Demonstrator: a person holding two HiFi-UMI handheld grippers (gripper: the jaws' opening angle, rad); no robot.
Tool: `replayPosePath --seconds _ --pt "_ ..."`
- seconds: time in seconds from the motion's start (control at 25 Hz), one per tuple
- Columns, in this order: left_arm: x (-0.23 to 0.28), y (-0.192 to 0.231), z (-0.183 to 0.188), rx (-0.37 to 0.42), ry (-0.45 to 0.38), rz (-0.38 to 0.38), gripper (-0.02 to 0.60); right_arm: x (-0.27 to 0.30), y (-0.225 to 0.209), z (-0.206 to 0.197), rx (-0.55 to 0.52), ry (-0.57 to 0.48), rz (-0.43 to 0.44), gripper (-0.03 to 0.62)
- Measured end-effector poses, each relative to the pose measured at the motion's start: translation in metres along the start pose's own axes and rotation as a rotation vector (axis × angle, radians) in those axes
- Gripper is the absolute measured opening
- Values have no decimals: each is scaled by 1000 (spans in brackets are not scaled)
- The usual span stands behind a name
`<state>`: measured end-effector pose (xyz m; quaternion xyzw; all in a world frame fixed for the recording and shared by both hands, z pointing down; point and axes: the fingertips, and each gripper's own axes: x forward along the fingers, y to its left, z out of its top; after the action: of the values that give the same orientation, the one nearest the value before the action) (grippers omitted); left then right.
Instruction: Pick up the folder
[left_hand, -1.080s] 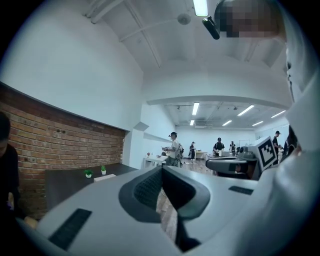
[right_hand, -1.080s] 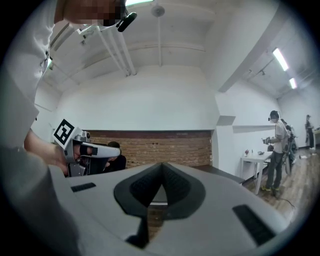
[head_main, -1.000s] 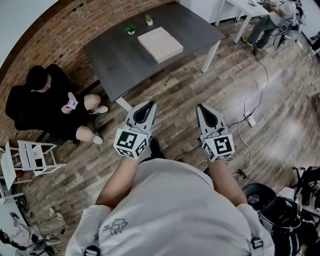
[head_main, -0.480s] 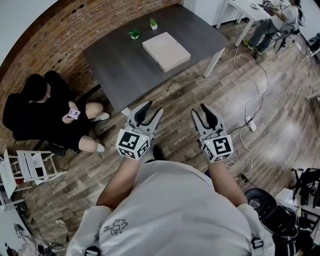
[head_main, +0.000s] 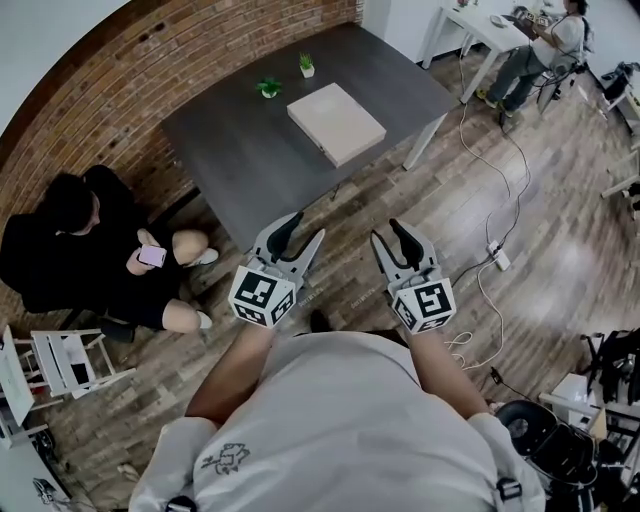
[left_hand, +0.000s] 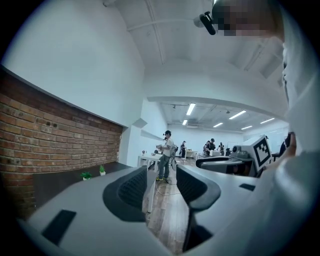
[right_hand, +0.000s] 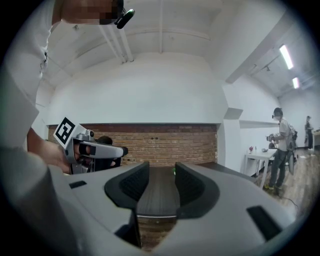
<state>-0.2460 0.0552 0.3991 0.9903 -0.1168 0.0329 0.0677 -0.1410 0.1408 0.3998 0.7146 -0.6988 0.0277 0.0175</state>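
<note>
A person in black (head_main: 70, 240) is sitting on the floor against the brick wall (head_main: 150, 60), just left of the dark desk (head_main: 230, 150), and is looking at a phone (head_main: 152, 257); a white chair (head_main: 62, 352) is standing nearer, on that same side. White cables (head_main: 478, 130) are trailing across the wood floor (head_main: 350, 270) to the right, running to a power strip (head_main: 498, 258), and further off another person (head_main: 545, 45) is sitting at a white desk (head_main: 478, 20). Two small pots are standing at the dark desk's far edge, each holding a green plant (head_main: 267, 87); the second plant (head_main: 306, 64) is sitting in a white pot. The folder (head_main: 336, 123) is lying flat and closed on the desk's far right part, near the plants but apart from them: pale tan, squarish, plain-faced. A stretch of floor is lying between the desk and both tools. The left tool (head_main: 305, 226) and right tool (head_main: 388, 232) are being held level side by side, pointing toward the desk, each with its jaws opening and gripping nothing.
</note>
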Motion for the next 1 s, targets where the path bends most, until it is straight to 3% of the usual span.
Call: replayPosePath --seconds 0.56,1.0 --pt "13 33 5 -5 -11 -6 187 40 2 4 -4 -2 17 169" --pt "65 54 7 -27 1 47 186 80 -50 5 19 -21 66 169"
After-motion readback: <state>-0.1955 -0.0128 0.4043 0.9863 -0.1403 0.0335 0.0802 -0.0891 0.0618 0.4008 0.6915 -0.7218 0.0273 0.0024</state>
